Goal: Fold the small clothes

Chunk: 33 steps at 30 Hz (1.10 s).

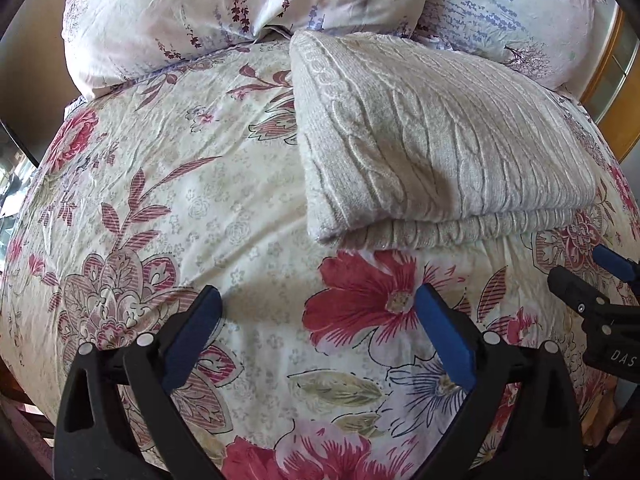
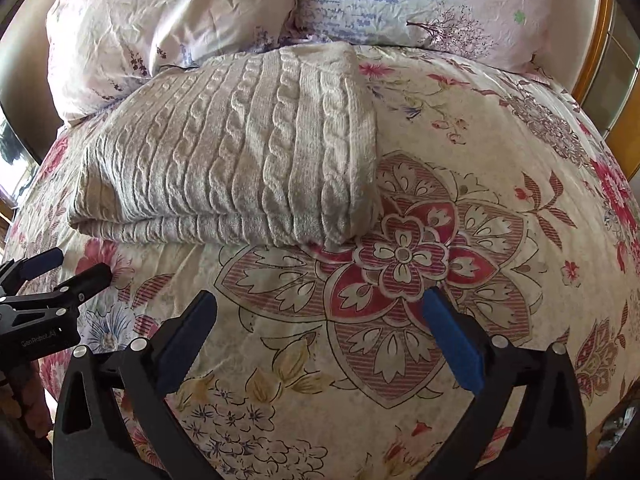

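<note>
A cream cable-knit sweater [image 1: 432,140] [image 2: 236,152] is seen folded into a thick rectangle with stacked layers showing along its near edge. It lies on a bed, on a floral bedspread [image 1: 192,208] [image 2: 460,208], toward the head end and roughly midway between the side edges, with its far edge touching two pale lavender-print pillows [image 1: 192,12] [image 2: 400,0] set against the head of the bed. A wooden bed frame [image 1: 612,92] [image 2: 596,52] is visible past the right edge. The left tool [image 1: 320,336] [image 2: 60,268] is held above the bedspread on the near side of the sweater, its blue-padded fingers [image 1: 196,336] spread wide and nothing between them. The right tool [image 2: 322,334] [image 1: 592,276] is likewise spread and empty, near the sweater's near right corner, apart from the knit. The two tools are just beside each other, neither touching the sweater.
</note>
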Available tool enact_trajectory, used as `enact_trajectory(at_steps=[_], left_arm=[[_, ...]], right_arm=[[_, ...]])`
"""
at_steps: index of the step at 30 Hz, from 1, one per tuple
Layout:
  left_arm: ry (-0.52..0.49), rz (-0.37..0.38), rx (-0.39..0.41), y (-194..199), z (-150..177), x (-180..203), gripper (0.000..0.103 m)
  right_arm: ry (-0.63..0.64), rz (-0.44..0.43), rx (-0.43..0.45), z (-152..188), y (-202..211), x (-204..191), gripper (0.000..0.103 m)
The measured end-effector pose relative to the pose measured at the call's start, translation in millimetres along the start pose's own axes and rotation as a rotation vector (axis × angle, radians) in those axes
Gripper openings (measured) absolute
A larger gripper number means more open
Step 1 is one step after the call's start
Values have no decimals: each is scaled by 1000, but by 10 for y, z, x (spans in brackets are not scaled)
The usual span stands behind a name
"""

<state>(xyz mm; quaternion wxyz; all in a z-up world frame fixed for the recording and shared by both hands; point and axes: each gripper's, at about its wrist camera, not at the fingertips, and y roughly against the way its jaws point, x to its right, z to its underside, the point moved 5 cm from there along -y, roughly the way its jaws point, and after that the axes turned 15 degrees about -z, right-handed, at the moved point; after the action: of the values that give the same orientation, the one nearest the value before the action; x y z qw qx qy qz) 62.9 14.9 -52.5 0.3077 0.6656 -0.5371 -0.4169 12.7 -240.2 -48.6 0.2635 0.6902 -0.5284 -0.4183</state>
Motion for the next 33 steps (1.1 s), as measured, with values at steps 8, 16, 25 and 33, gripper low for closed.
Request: enact_trajectory(at_steps=[8,16,25,33], left_arm=[[0,-15,10,-8,24,10,101],[16,-20,21,3,38,7,101],[21,-23,16,3,36,14,101],[19,-22,9,-10,31,8,101]], right_arm=[[30,37,-2,45,-48,-27,102],[31,42,13,52,-47,-15,102],[28,45,13,47,-54,-11,102],[28,45,12,47,-53,-11,102]])
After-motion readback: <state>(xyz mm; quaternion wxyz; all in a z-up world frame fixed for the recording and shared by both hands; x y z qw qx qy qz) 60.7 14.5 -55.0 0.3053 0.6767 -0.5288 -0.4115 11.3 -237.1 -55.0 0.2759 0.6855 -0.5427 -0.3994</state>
